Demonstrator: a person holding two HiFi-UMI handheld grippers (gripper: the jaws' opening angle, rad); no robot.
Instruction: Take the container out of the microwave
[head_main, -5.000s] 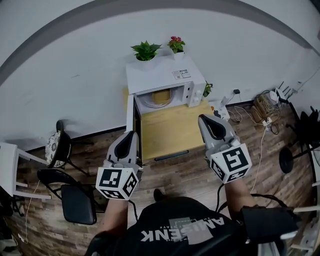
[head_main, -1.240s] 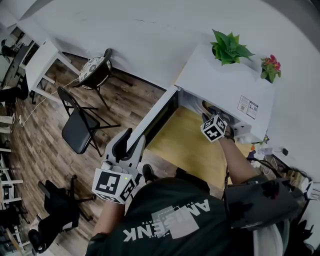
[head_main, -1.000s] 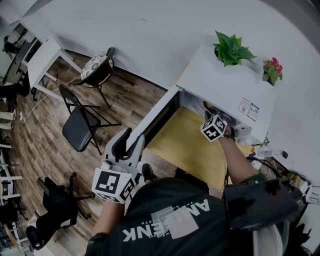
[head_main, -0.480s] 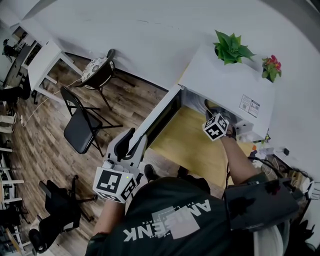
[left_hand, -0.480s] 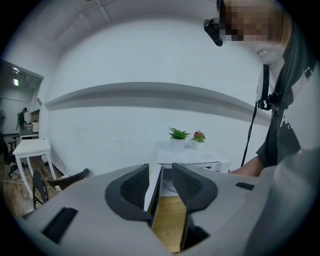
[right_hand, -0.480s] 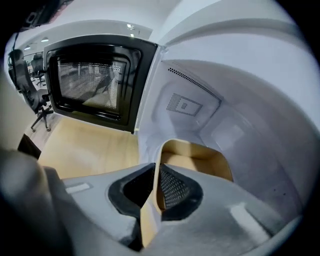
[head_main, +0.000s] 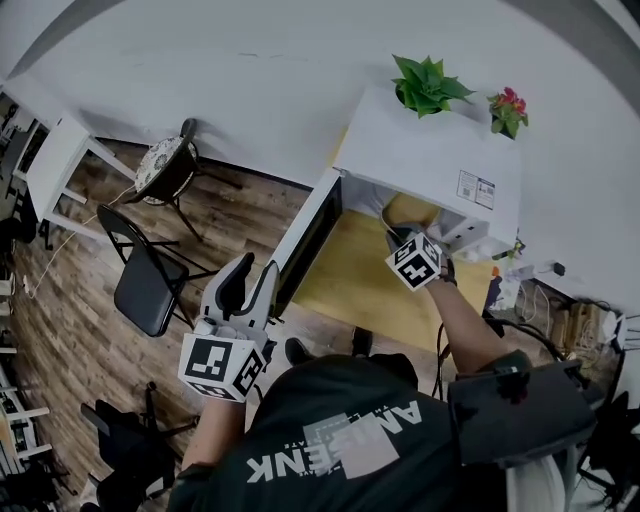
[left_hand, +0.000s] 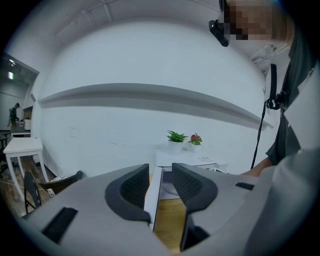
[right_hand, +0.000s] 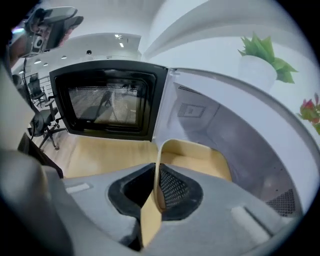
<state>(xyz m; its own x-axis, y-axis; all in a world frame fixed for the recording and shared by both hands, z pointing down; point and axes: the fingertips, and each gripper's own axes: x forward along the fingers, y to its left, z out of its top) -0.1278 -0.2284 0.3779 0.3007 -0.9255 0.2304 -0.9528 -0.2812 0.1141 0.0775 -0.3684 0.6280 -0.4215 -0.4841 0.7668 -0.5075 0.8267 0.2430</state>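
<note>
A person stands at a white box-shaped microwave (head_main: 430, 150) on a pale wooden table (head_main: 345, 285). Its black-windowed door (right_hand: 107, 105) is swung wide to the left. The right gripper (right_hand: 157, 189) pinches the thin near rim of a shallow tan container (right_hand: 195, 155) — its jaws have just been closing, and the pads press the wall from both sides. The container is at the microwave's open mouth. The left gripper (left_hand: 161, 185) hangs in the air near the door's outer edge — jaws spread, nothing between them. A leafy green potted plant (head_main: 422, 85) stands on the microwave.
</note>
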